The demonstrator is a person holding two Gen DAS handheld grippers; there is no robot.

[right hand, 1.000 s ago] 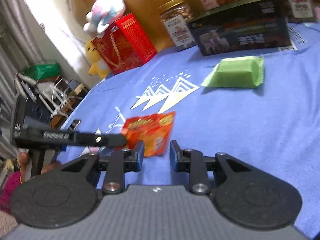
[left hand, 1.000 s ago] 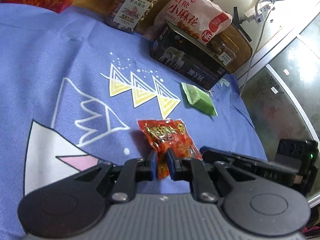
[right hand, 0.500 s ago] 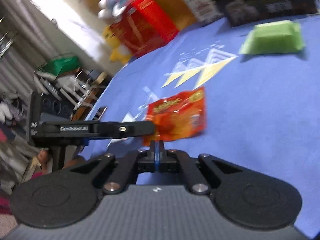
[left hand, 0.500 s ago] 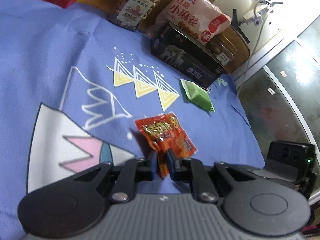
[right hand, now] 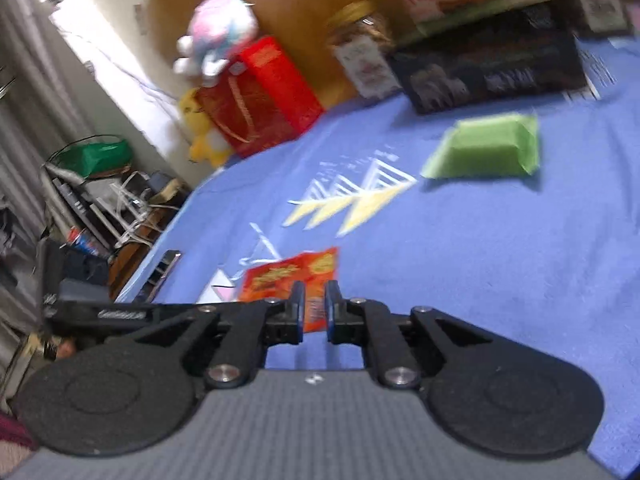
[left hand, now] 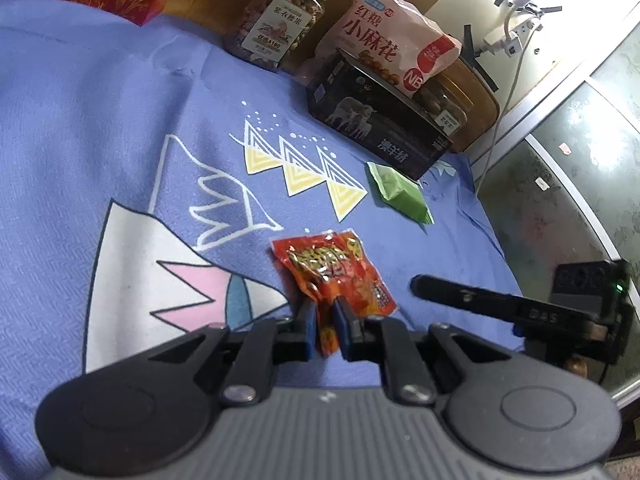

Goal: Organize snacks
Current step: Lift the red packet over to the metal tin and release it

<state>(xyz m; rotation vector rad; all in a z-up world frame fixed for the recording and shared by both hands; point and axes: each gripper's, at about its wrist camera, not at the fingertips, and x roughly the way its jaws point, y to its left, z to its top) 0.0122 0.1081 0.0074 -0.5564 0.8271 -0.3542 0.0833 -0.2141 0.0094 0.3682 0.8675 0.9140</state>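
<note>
A red-orange snack packet (left hand: 332, 276) is held by its near edge in my left gripper (left hand: 323, 312), which is shut on it just above the blue cloth. In the right wrist view the same packet (right hand: 292, 276) lies ahead of my right gripper (right hand: 313, 300), whose jaws stand a narrow gap apart with nothing between them. A green snack packet (left hand: 400, 192) lies on the cloth further off, also seen in the right wrist view (right hand: 488, 148). The right gripper's finger (left hand: 460, 292) shows at the right of the left wrist view.
At the back stand a nut jar (left hand: 276, 20), a pink snack bag (left hand: 392, 48) on a black box (left hand: 376, 120), and a red gift box (right hand: 260, 96). A plush toy (right hand: 220, 36) sits on that box. The table edge drops off at the left (right hand: 160, 240).
The left gripper has lifted and drawn the red packet back a little. The right gripper shut half a second ago and has now opened to a narrow gap, swinging its view rightward.
</note>
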